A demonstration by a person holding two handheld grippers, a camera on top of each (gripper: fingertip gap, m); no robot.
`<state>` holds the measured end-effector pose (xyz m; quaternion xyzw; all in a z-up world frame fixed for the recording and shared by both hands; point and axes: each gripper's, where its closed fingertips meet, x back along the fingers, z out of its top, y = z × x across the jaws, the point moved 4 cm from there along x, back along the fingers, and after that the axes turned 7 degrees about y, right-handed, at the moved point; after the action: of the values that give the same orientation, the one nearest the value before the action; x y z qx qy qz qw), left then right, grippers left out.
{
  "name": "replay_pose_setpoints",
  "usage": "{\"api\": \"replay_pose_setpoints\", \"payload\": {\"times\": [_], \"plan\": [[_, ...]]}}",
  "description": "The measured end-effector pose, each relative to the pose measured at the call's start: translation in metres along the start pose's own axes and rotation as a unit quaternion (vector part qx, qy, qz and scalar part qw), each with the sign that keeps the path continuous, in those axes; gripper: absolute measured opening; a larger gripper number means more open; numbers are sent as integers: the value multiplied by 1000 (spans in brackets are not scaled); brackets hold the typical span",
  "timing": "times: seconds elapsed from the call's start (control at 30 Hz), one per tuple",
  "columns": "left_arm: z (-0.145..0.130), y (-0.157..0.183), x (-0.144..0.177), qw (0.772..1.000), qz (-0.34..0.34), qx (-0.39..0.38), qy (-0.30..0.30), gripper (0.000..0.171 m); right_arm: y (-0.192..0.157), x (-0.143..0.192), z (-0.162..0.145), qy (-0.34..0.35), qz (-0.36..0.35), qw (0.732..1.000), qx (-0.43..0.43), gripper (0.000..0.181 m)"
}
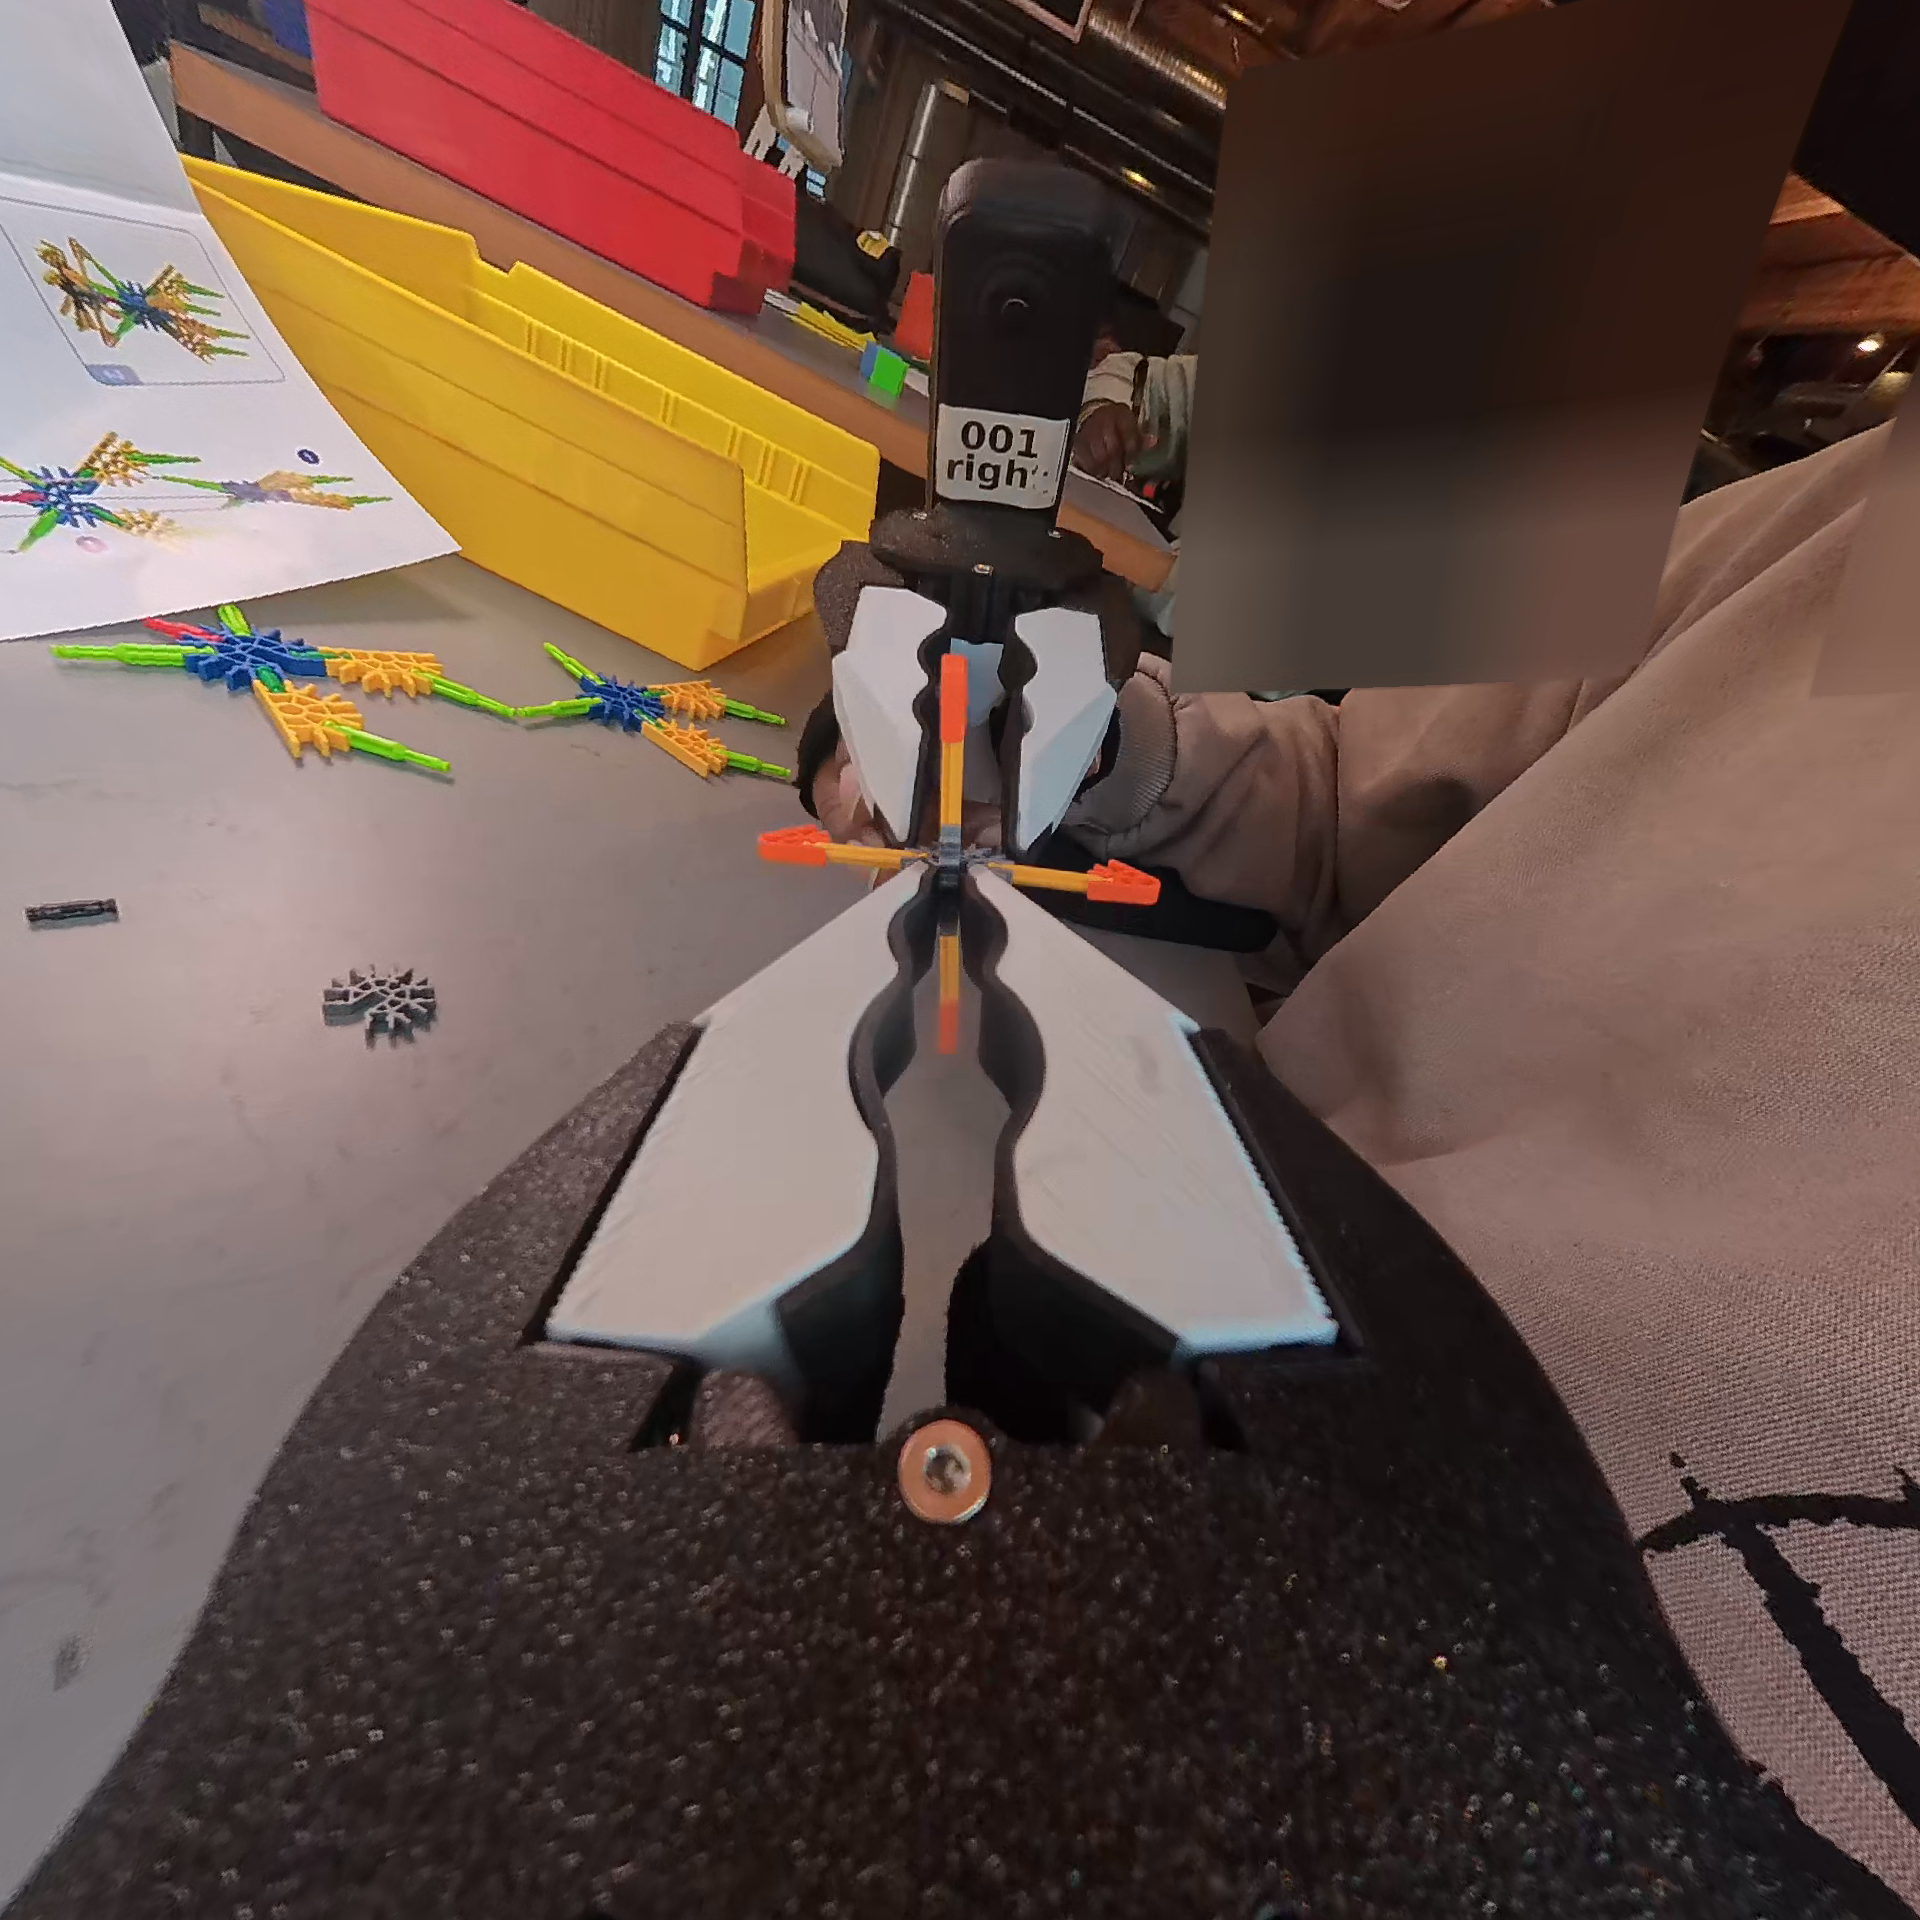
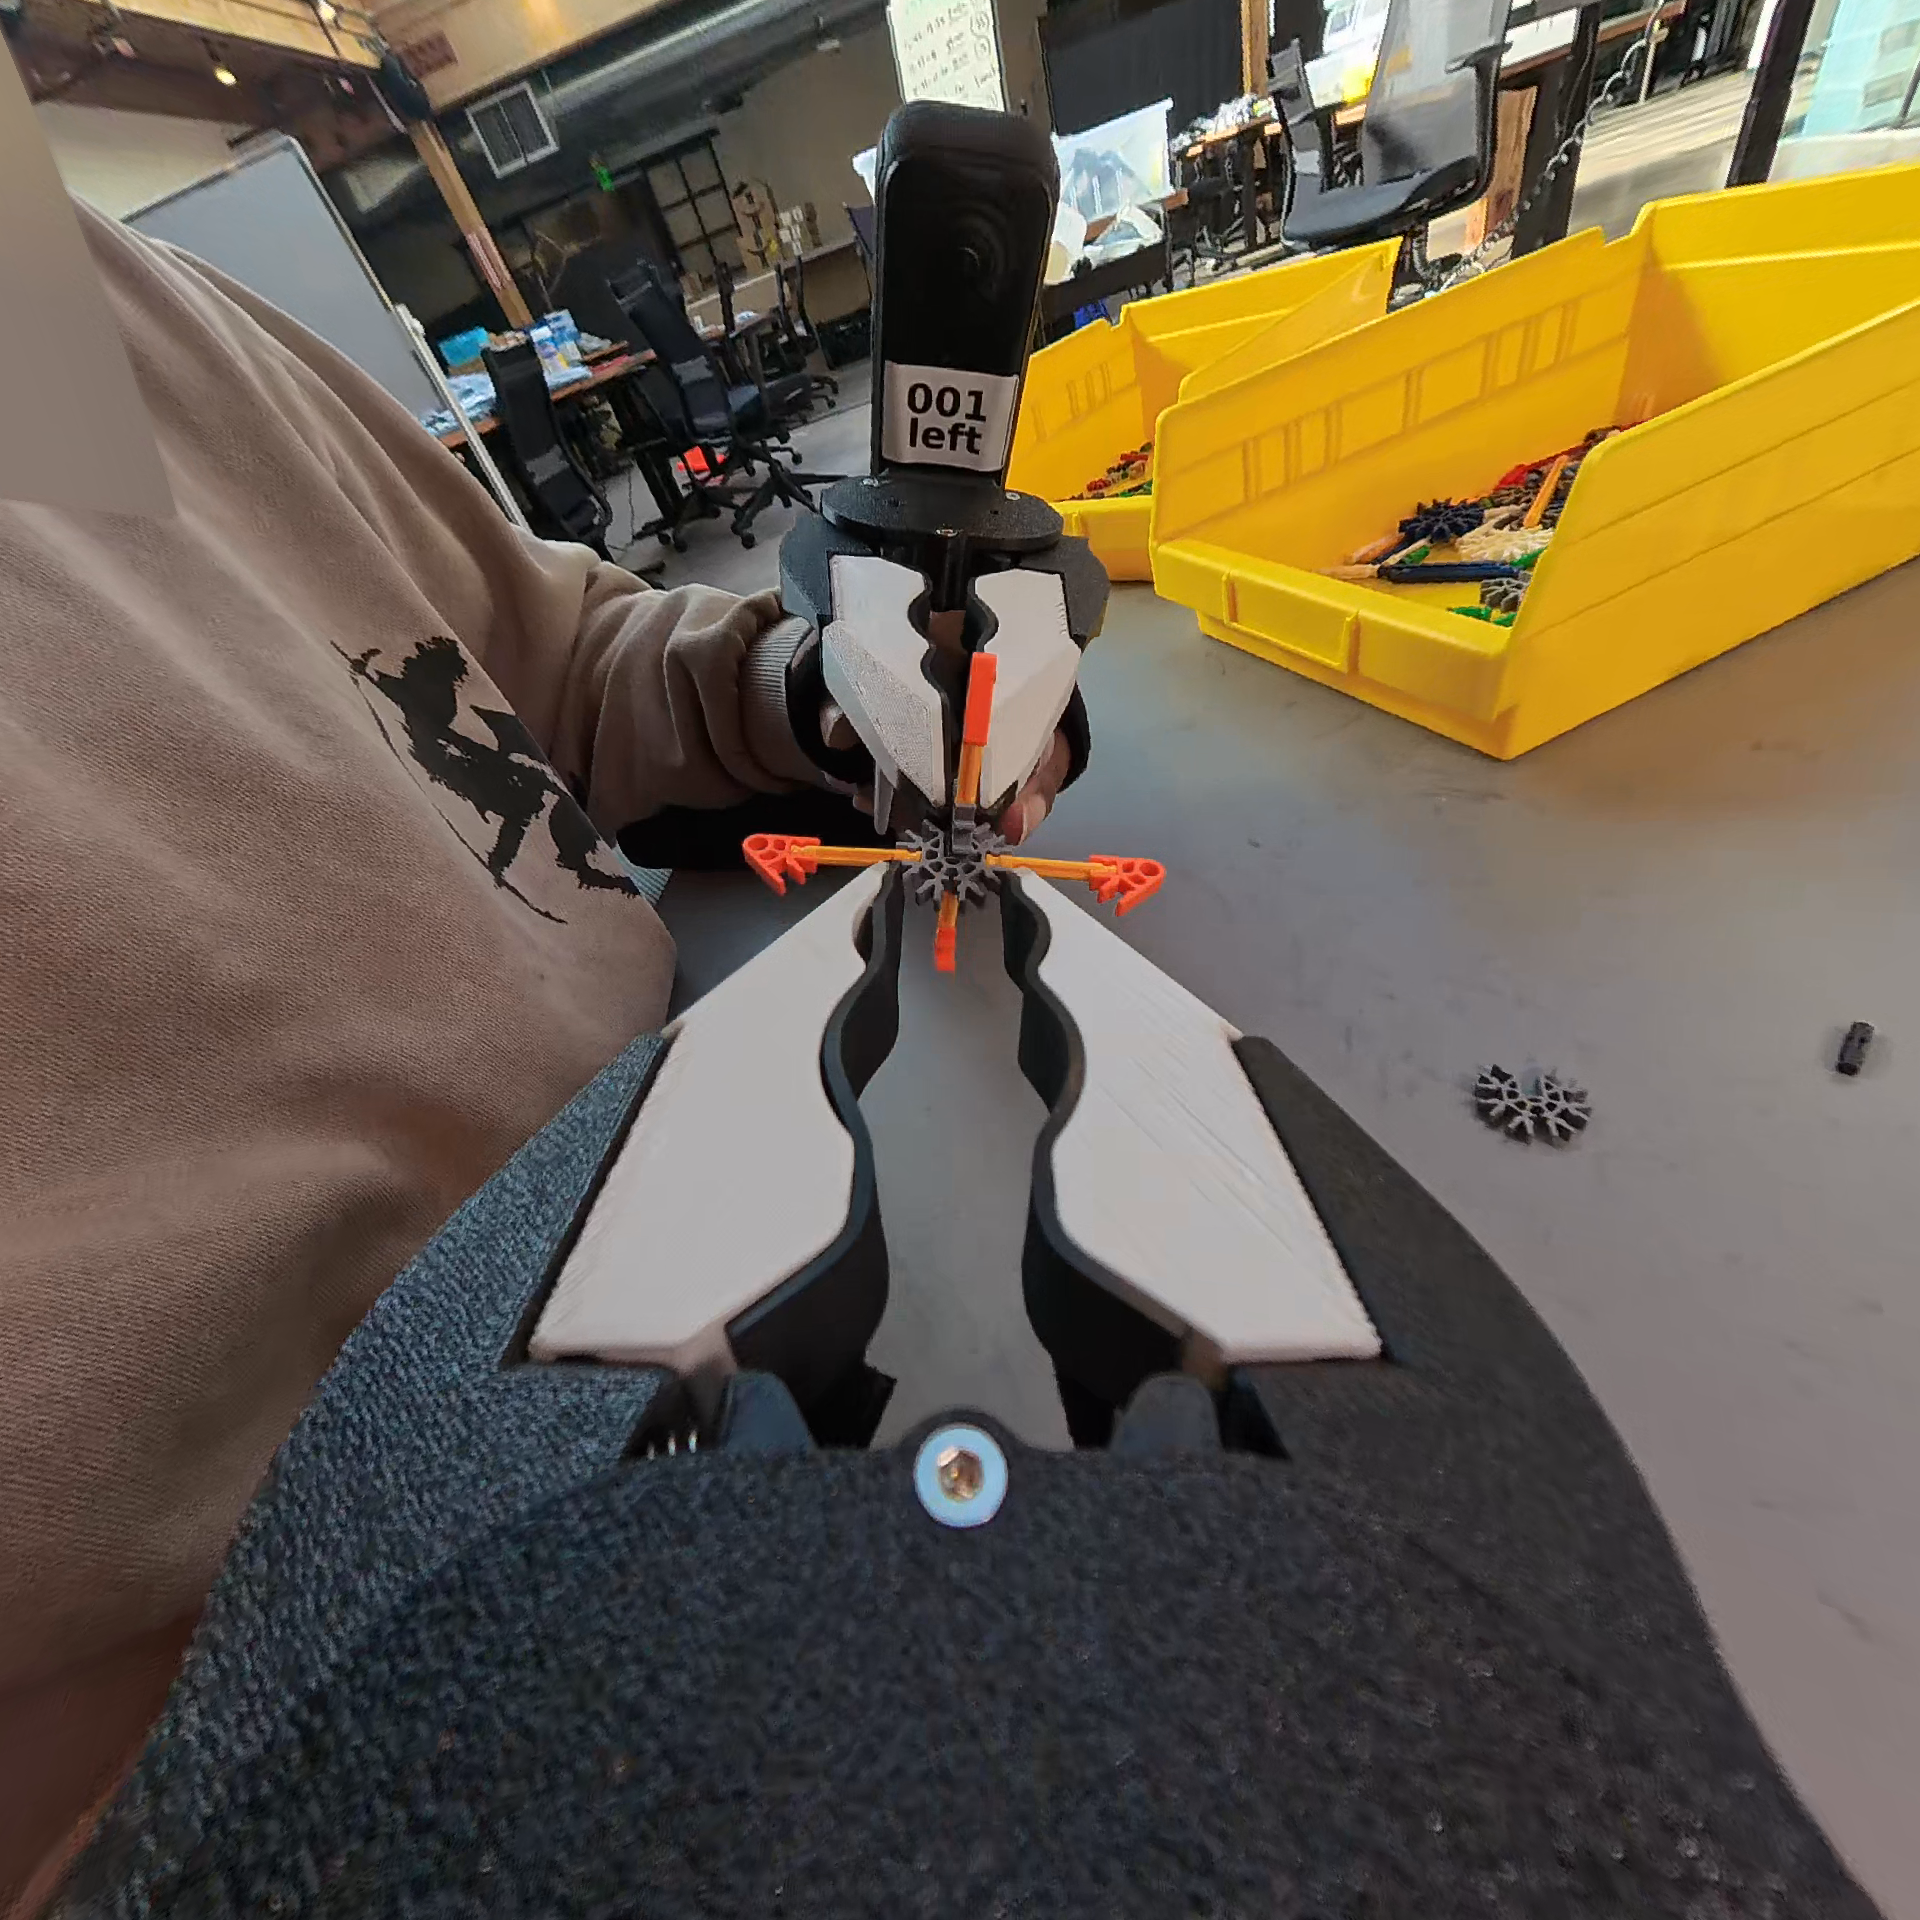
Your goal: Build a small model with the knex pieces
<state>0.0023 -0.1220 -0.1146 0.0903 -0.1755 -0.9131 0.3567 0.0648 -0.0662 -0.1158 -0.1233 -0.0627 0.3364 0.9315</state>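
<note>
Left-wrist first: my left gripper point(image 1: 948, 883) was clenched on the grey hub of the orange-and-yellow cross assembly point(image 1: 951, 857), above the grey table point(image 1: 312, 1195); the right gripper point(image 1: 961, 831) met it from opposite. Nearby lay a loose grey connector point(image 1: 380, 1000) and black rod point(image 1: 71, 911).

Right-wrist: my right gripper point(image 2: 951, 883) pinched the same hub point(image 2: 951, 871), the left gripper point(image 2: 951, 810) facing. A yellow bin point(image 2: 1507, 582) stood right.

Yellow bins point(image 2: 1507, 623), red bin point(image 1: 540, 135), instruction sheet point(image 1: 156, 416).
</note>
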Motion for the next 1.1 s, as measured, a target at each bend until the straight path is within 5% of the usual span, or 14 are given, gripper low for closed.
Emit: {"api": "replay_pose_setpoints", "payload": {"times": [1.1], "plan": [[0, 1, 5, 999, 4, 34, -6, 4, -1, -1, 2, 23, 25, 999, -31, 16]]}}
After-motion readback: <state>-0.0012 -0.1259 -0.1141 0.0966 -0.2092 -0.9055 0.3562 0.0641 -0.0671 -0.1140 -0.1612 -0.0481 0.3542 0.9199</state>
